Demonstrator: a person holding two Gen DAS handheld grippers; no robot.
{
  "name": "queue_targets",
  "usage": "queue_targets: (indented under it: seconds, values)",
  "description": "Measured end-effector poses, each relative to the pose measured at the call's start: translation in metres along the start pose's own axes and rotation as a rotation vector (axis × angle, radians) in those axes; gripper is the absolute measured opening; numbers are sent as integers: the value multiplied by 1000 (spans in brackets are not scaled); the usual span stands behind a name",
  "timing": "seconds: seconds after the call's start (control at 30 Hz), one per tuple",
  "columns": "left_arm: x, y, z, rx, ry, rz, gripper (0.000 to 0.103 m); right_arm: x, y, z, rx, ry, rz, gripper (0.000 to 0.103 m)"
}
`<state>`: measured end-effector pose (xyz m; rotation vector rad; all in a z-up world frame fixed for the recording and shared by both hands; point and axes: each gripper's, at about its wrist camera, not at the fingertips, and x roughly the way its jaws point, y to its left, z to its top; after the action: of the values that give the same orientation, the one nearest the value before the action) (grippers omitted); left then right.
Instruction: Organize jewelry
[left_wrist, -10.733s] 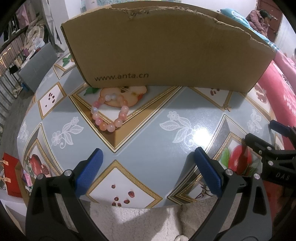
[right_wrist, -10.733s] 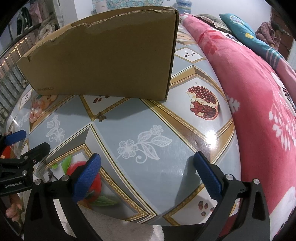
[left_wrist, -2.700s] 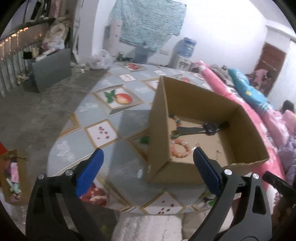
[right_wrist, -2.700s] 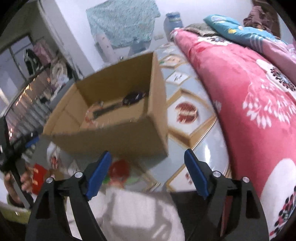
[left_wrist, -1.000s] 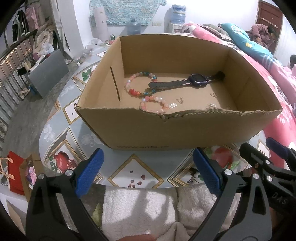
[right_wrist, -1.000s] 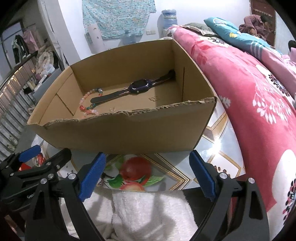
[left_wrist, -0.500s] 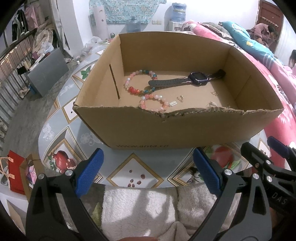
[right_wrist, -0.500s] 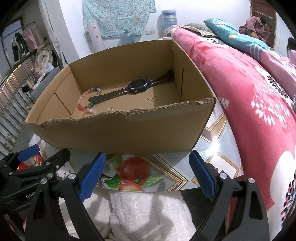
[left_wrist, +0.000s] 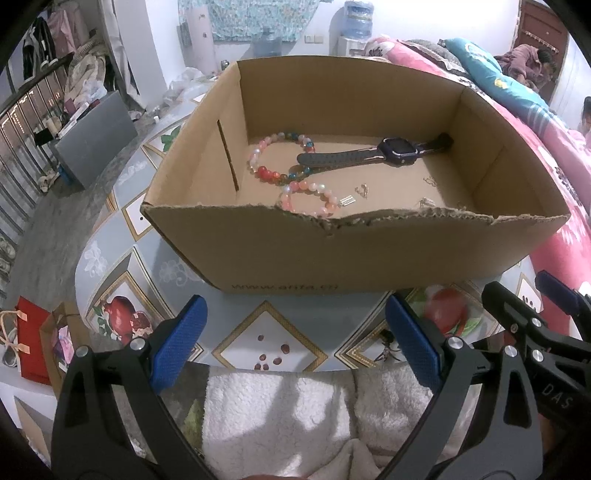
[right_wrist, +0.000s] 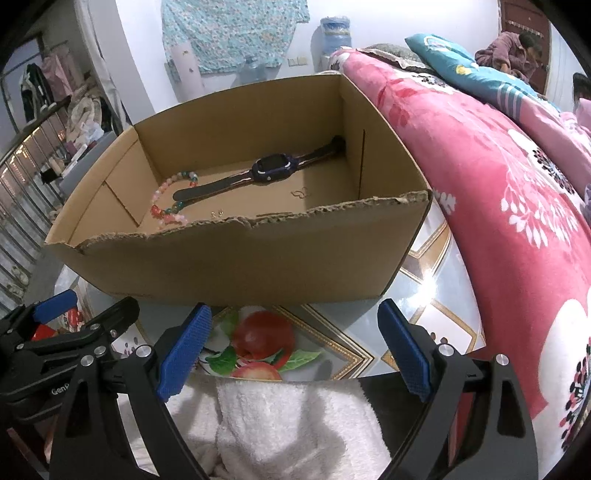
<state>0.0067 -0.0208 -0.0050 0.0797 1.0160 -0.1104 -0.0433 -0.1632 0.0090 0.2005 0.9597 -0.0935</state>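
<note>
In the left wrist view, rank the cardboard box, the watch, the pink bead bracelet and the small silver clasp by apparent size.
Largest to smallest as they look:
1. cardboard box
2. watch
3. pink bead bracelet, partly hidden by the box's near wall
4. small silver clasp

In front of me the open cardboard box (left_wrist: 280, 251) stands upright, its near rim torn. On its floor a dark smartwatch (left_wrist: 397, 152) lies flat, strap stretched out, overlapping a multicoloured bead bracelet (left_wrist: 275, 158). A pink bead bracelet (left_wrist: 308, 197) lies nearer me, small metal earrings (left_wrist: 362, 190) just beside it.
</note>
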Motion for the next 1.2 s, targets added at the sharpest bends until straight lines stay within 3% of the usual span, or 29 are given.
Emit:
queue_targets:
  seconds: [1.2]
  values:
    - [18,1,6,-13,106,25,93,17,6,4,31,101,-18,89]
